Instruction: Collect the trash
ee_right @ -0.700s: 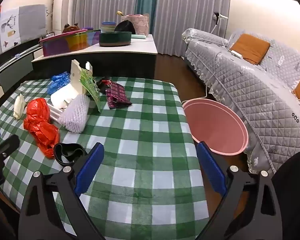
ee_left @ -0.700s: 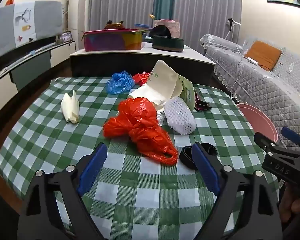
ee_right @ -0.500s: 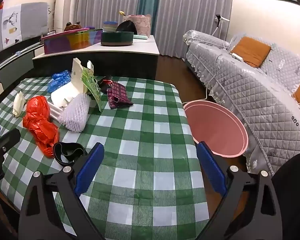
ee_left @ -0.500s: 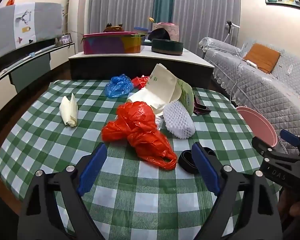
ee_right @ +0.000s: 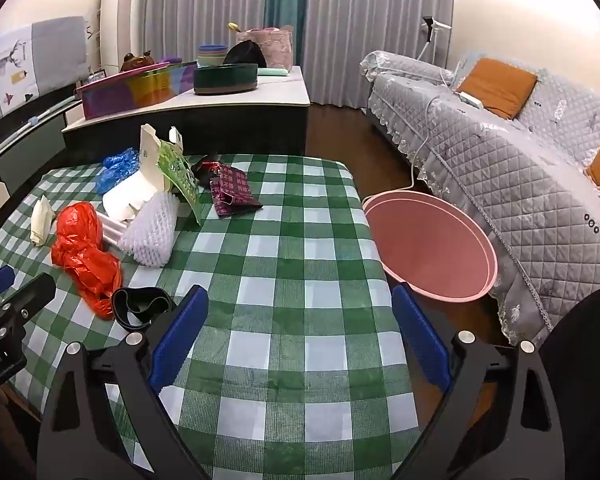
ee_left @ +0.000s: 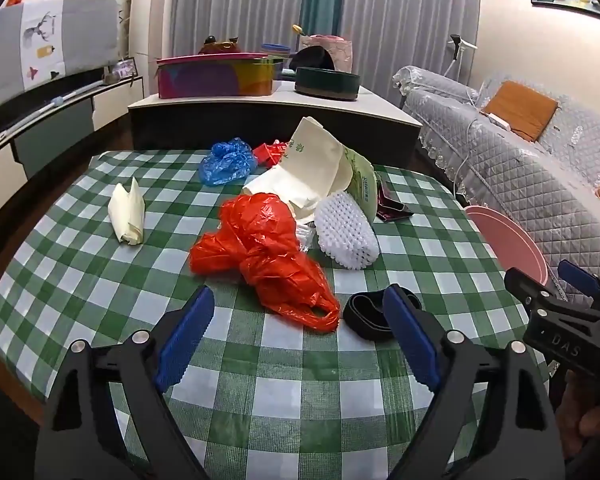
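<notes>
Trash lies on the green checked table (ee_left: 284,392): a red plastic bag (ee_left: 260,252), a white foam net (ee_left: 346,232), a black band (ee_left: 370,316), a cream paper wad (ee_left: 126,212), a blue bag (ee_left: 228,162) and a cream carton (ee_left: 316,168). My left gripper (ee_left: 298,340) hovers open just short of the red bag, with nothing between its blue pads. My right gripper (ee_right: 300,336) hangs open over the table's bare right part (ee_right: 300,280), also with nothing between its pads. The pink basin (ee_right: 428,248) stands beside the table's right edge.
A maroon patterned pouch (ee_right: 234,194) lies behind the carton (ee_right: 156,164). A low cabinet (ee_left: 268,112) with boxes and bowls stands behind the table. A grey quilted sofa (ee_right: 520,168) runs along the right. A hand (ee_left: 588,416) holds the right gripper at the lower right.
Both grippers have risen and drawn back a little, so the table and trash sit slightly lower and smaller in both views. Jaws stay wide.
</notes>
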`<state>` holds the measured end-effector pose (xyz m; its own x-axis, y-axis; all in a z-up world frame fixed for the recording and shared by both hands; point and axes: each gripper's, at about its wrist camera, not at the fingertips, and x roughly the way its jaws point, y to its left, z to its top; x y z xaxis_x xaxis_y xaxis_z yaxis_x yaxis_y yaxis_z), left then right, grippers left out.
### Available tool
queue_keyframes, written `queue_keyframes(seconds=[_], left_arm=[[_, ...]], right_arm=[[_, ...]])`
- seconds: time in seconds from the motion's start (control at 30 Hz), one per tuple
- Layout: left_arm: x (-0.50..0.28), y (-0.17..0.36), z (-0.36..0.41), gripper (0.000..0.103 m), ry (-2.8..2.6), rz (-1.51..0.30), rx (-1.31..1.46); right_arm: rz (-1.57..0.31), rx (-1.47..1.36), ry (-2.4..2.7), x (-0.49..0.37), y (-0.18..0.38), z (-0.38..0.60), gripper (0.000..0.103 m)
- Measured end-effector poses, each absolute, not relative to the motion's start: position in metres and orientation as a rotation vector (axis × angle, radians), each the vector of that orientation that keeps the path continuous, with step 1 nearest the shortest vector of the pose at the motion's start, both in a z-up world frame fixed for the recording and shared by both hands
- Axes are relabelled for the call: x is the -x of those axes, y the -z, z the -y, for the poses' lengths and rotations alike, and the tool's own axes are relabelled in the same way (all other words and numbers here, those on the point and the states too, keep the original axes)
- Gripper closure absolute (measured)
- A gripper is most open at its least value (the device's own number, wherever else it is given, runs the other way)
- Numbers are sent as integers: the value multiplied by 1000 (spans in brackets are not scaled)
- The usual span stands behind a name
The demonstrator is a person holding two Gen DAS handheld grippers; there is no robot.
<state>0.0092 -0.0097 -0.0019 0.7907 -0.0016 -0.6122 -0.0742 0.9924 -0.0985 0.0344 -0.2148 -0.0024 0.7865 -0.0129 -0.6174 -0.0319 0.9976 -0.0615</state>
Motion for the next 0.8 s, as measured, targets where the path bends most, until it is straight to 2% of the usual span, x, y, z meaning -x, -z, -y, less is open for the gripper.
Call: queue_keyframes(seconds=[0.4, 0.53, 0.8], left_arm=[[-9, 0, 10, 20, -39, -657, 121], [-8, -1, 11, 20, -36, -657, 119], [-8, -2, 12, 20, -35, -656, 116]], right_arm=[[-664, 82, -22, -34, 2, 209, 12], [-657, 90, -26, -32, 2, 206, 21], [-653, 84, -24, -32, 1, 207, 22]])
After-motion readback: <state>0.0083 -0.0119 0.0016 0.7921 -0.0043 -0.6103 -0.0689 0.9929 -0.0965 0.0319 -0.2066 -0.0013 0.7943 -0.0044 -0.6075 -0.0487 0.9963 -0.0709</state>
